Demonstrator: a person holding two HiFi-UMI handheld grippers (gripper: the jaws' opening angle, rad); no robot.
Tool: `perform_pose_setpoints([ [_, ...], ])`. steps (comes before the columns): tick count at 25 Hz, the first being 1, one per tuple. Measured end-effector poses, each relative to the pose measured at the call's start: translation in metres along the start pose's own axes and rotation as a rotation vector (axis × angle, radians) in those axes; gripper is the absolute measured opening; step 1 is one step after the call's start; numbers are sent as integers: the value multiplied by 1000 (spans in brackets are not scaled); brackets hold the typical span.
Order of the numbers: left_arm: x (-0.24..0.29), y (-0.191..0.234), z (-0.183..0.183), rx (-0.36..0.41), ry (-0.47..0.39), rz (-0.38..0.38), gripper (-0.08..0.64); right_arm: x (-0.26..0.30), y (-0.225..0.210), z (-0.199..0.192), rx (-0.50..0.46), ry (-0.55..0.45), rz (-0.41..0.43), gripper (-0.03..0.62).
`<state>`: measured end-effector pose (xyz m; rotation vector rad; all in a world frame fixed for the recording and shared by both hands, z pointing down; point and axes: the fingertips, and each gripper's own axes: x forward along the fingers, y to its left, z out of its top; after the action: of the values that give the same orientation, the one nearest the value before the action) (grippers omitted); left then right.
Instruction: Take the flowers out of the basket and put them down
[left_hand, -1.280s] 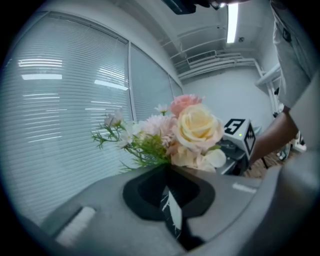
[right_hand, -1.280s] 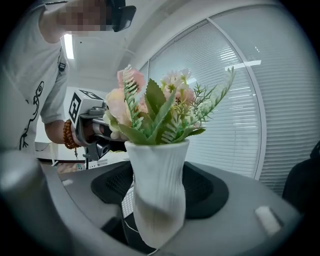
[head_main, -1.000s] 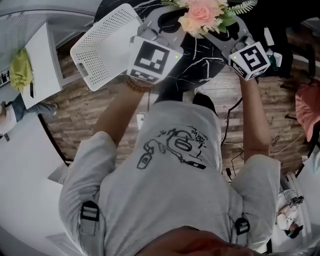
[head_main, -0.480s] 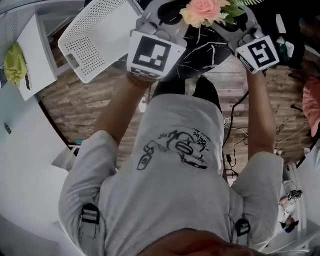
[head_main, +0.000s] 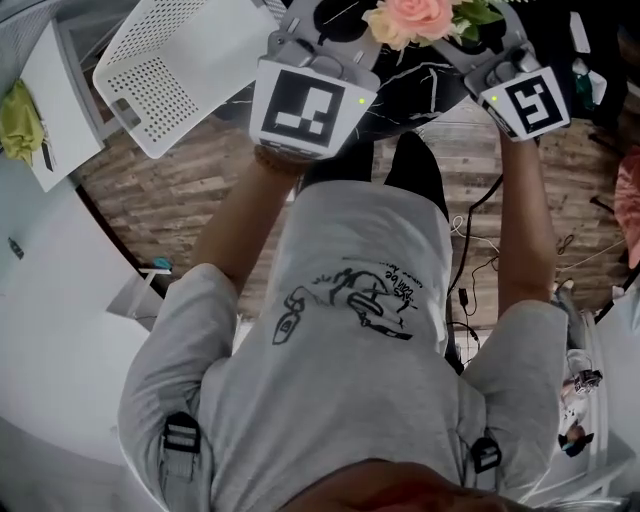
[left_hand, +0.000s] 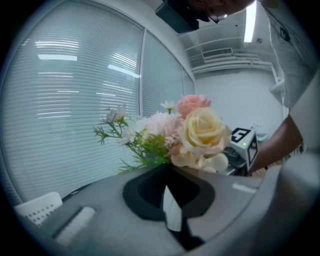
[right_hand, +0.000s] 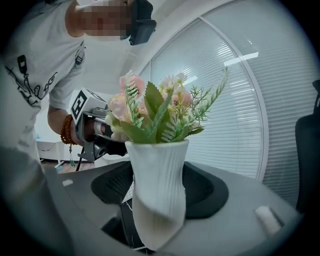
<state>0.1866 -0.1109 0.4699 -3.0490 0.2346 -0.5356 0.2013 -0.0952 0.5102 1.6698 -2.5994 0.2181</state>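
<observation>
A bunch of pink, cream and white flowers (head_main: 420, 18) stands in a ribbed white vase (right_hand: 157, 185). My right gripper (right_hand: 156, 210) is shut on the vase's body and holds it upright over the black marble table (head_main: 410, 85). In the head view the blooms hide the vase between the two marker cubes. My left gripper (left_hand: 171, 180) points at the flowers (left_hand: 192, 135) from the other side. Its jaws look shut, with nothing between them. The white perforated basket (head_main: 170, 65) lies left of the left gripper (head_main: 318, 30), apart from the flowers.
A corner of the basket (left_hand: 37, 210) shows low and left in the left gripper view. Window blinds (right_hand: 240, 100) run behind the table. A white shelf with a green cloth (head_main: 20, 125) stands at far left. Cables (head_main: 470, 270) lie on the wooden floor.
The basket has drifted up and left in the head view. Both marker cubes and the flowers sit slightly higher and further right. The right gripper's hold is unchanged.
</observation>
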Motion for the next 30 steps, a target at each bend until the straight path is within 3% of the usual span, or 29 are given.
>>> perform_pose_setpoints([
  [16,7,-4,-37,-50,6,32,2,4,0,-46,-5,17,37,316],
  [30,8,2,-56,-72,12,53,2,16,2,-60,26,8,47,316],
])
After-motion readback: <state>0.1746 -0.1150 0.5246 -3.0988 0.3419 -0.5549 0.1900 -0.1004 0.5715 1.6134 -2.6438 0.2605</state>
